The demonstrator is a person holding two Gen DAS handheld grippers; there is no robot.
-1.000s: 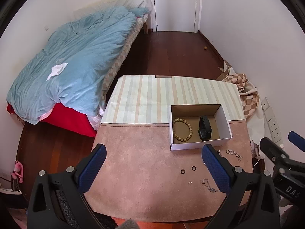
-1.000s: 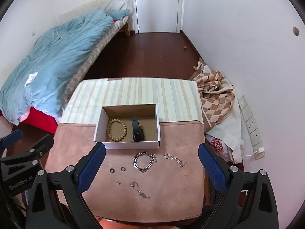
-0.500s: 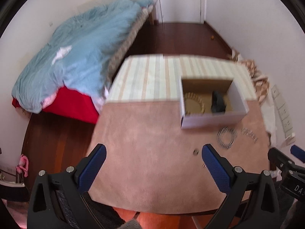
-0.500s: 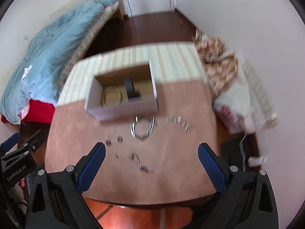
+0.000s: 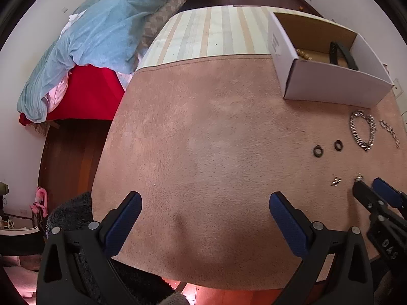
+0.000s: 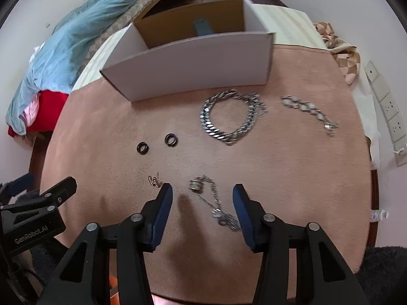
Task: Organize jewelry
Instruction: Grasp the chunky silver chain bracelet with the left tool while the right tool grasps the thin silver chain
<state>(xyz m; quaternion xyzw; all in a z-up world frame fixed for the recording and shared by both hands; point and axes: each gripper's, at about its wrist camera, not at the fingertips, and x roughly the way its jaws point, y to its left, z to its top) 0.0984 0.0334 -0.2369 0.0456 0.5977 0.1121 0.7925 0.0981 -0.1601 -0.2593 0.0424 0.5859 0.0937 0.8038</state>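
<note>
Bedroom: white walls, dark wood floor, a bed (image 5: 101, 38) under a rumpled pale-blue duvet with red sheeting, left of the table.
Tabletop (image 5: 216, 139): covered in napped, pinkish-brown suede-like cloth; the far edge carries a striped cream-and-tan cloth (image 5: 211, 33).
Left gripper (image 5: 203, 212): blue-padded jaws spread wide and holding nothing, over bare cloth at the near left edge.
Black rings (image 6: 157, 143): two small dark hoops lying side by side, apart, left of centre.
Earring (image 6: 154, 179): a tiny pale metal piece just beyond the right gripper's left finger; its shape is too small to make out.
Box (image 6: 188, 61): white card outside, brown inside, open-topped, near the far edge; its front wall hides most of the contents in the right wrist view.
Box contents: tan wooden beads (image 5: 304, 54) mostly hidden by the wall, and a black band (image 5: 342, 54) standing on edge.
Right gripper (image 6: 202, 194): jaws partly open, gripping nothing, straddling the pendant chain at the near edge.
Pendant chain (image 6: 211, 202): fine silver links with a small barrel-shaped charm, lying between the fingers; its near end is partly covered by the right finger.
Curb bracelet (image 6: 229, 117): heavy flat silver links in a loose loop, just before the box.
Slim bracelet (image 6: 309, 110): silver, laid out straight near the right edge, slightly blurred.
</note>
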